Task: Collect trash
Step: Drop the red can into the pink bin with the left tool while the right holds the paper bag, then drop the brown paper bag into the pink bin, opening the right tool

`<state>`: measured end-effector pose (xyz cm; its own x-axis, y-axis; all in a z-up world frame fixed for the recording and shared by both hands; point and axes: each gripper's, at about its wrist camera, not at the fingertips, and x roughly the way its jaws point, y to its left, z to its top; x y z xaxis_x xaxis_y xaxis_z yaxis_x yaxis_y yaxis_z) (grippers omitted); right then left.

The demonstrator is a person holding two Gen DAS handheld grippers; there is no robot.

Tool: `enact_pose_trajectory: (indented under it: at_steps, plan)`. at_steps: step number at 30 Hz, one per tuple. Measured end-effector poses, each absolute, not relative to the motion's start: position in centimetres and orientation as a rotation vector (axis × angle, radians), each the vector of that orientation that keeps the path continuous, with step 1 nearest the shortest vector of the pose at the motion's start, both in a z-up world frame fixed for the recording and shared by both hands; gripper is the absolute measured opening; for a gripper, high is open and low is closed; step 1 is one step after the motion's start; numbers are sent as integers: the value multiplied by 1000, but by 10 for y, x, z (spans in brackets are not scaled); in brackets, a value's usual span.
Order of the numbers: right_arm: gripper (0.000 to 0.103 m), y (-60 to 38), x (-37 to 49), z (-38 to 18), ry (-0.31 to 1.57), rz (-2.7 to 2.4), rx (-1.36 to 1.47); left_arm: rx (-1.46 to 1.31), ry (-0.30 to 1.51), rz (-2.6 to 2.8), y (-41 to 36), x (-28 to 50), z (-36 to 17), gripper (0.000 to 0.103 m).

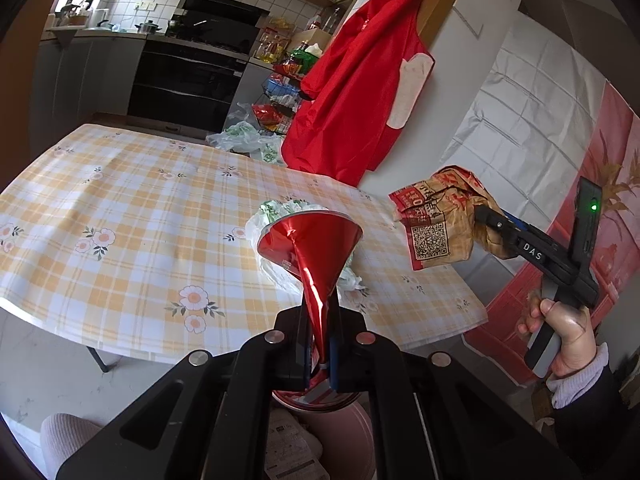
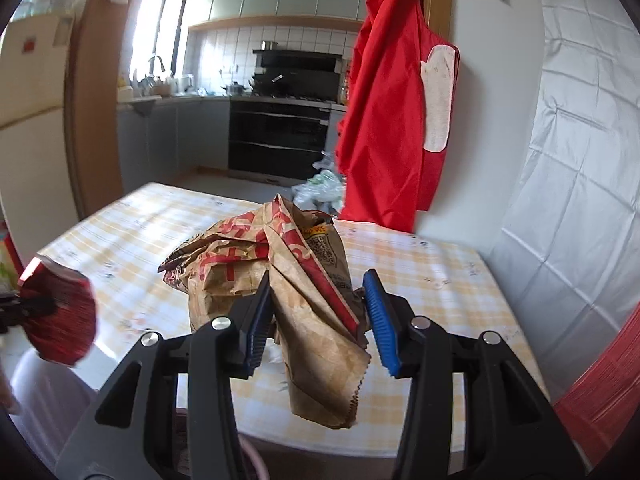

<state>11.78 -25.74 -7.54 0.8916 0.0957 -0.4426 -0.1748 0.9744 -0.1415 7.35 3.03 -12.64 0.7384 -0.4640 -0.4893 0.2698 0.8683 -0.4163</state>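
My left gripper [image 1: 320, 354] is shut on a crushed red can [image 1: 310, 250], pinched flat between the pads and held above a pink bin [image 1: 340, 436] below the fingers. The can also shows at the left of the right wrist view [image 2: 60, 316]. My right gripper [image 2: 320, 320] stands partly open around a crumpled brown paper bag with red print [image 2: 280, 280]; the left pad touches the bag and a gap shows at the right pad. The same bag [image 1: 436, 220] hangs at that gripper [image 1: 486, 220] in the left wrist view, over the table's right edge. A crumpled white plastic bag [image 1: 276, 216] lies on the table behind the can.
The table with a yellow checked floral cloth [image 1: 120, 208] fills the middle. A red apron [image 1: 360, 92] hangs on the wall corner beyond it. Plastic bags [image 1: 244, 140] and a wire rack [image 1: 280, 96] stand on the floor near the oven [image 1: 188, 80].
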Motion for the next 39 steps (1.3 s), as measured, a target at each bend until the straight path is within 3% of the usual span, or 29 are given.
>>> enact_pose_trajectory:
  at_steps: [18, 20, 21, 26, 31, 33, 39]
  plan:
    - [46, -257, 75, -75, 438, 197, -112, -291, 738, -492, 1, 60, -152, 8]
    - [46, -258, 75, -74, 437, 203, -105, -293, 731, -515, -1, 59, -148, 24]
    - [46, -258, 74, -74, 436, 205, -104, -289, 723, -515, -1, 58, -146, 40]
    - [46, -258, 73, -73, 438, 227, -98, -289, 703, -498, 2, 59, -139, 52]
    - [46, -256, 70, -71, 441, 252, -96, -301, 639, -383, 25, 58, -130, 89]
    - [46, -256, 69, -72, 443, 261, -102, -322, 613, -330, 38, 58, -126, 96]
    - [46, -249, 66, -75, 467, 310, -119, -388, 584, -166, 72, 61, -122, 97]
